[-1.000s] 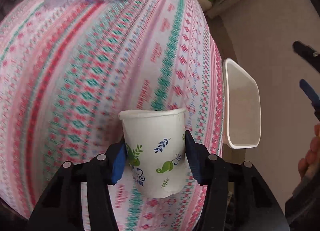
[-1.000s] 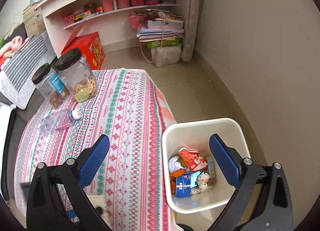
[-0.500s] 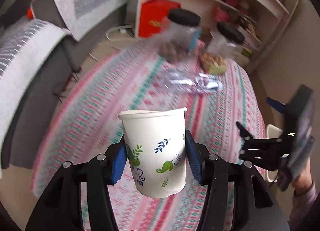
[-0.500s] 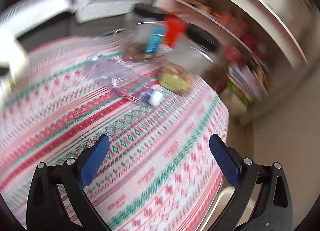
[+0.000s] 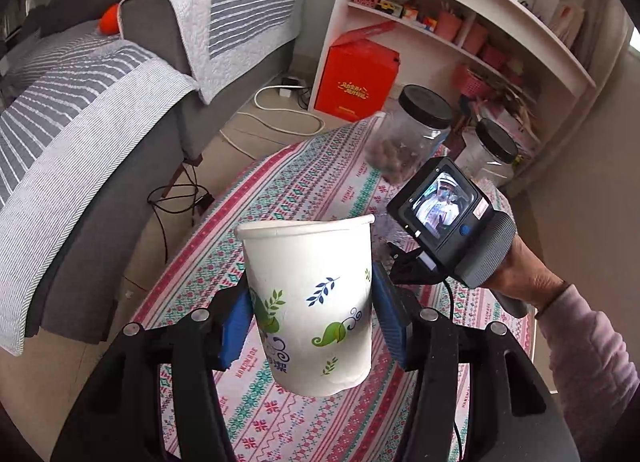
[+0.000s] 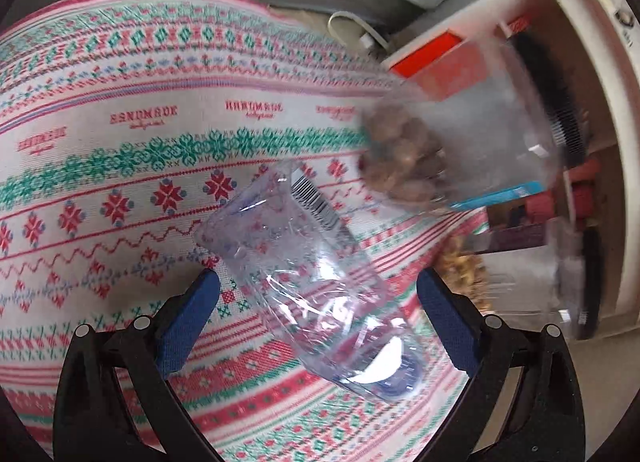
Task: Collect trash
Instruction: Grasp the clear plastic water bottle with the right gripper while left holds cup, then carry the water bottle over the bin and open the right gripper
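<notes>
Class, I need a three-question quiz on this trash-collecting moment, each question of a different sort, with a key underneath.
1. True or false: the left hand-held gripper holds a paper cup upright between its blue pads.
2. Multiple choice: the crushed plastic bottle is (a) lying on the patterned tablecloth between the open jaws of the right hand-held gripper, (b) standing inside the cup, (c) on the sofa.
3. Fill in: the two clear jars at the table's far end have ____ lids.

Key: 1 true; 2 a; 3 black.
</notes>
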Tool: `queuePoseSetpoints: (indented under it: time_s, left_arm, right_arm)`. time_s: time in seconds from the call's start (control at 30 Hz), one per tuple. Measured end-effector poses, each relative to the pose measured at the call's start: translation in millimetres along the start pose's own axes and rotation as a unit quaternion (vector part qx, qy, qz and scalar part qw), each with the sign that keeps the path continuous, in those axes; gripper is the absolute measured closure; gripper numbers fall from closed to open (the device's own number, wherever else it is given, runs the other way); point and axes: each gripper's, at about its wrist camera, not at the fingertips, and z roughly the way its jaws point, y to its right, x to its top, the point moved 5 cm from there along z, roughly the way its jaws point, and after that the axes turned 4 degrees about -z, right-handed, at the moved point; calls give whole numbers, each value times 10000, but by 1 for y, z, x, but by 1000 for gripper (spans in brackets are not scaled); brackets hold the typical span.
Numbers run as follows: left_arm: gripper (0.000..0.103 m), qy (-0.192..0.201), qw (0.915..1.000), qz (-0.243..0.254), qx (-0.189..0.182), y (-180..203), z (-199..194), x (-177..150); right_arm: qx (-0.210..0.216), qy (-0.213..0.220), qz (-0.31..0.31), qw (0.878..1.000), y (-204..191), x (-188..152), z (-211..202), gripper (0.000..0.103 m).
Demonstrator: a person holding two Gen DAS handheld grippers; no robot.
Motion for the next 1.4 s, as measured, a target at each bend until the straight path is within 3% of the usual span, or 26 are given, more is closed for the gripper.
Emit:
queuePoseSetpoints:
  time_s: [0.03, 0.17, 0.23, 0.4, 0.43, 0.5, 0.77, 1.03, 1.4]
  left_arm:
    - [48, -22, 10000, -48, 9, -4, 1, 0]
    - [48, -100, 9995, -311, -53, -19, 2, 0]
    - [48, -99, 9992, -375, -69, -23, 1, 1]
    - [48, -28, 9990, -437, -113, -26, -6, 2]
    - [48, -14, 9989, -450, -123, -27, -7, 1]
    - [48, -10, 9988, -472, -151, -28, -8, 2]
    - [48, 28, 9990, -380, -245, -19, -15, -6]
    - [48, 124, 9995, -104, -274, 5, -14, -15]
    - [48, 254, 9987, 254, -358, 52, -8, -26]
  right_arm:
    - [274, -32, 302, 9992, 5, -1, 2, 16]
    - [185, -204, 915, 9954, 19, -12, 3, 24]
    - [375, -234, 1399, 9892, 20, -21, -3, 29]
    - [919, -221, 2453, 9648, 12, -50, -26, 36]
    - [1160, -146, 2685, 9562, 7, -57, -34, 45]
    - [1432, -73, 3004, 9430, -2, -70, -46, 44]
    - [1940, 167, 3529, 9152, -39, -114, -88, 44]
    - [1747, 875, 3913, 8993, -19, -144, -149, 44]
    - [1420, 1334, 4398, 8767, 13, -196, -174, 45]
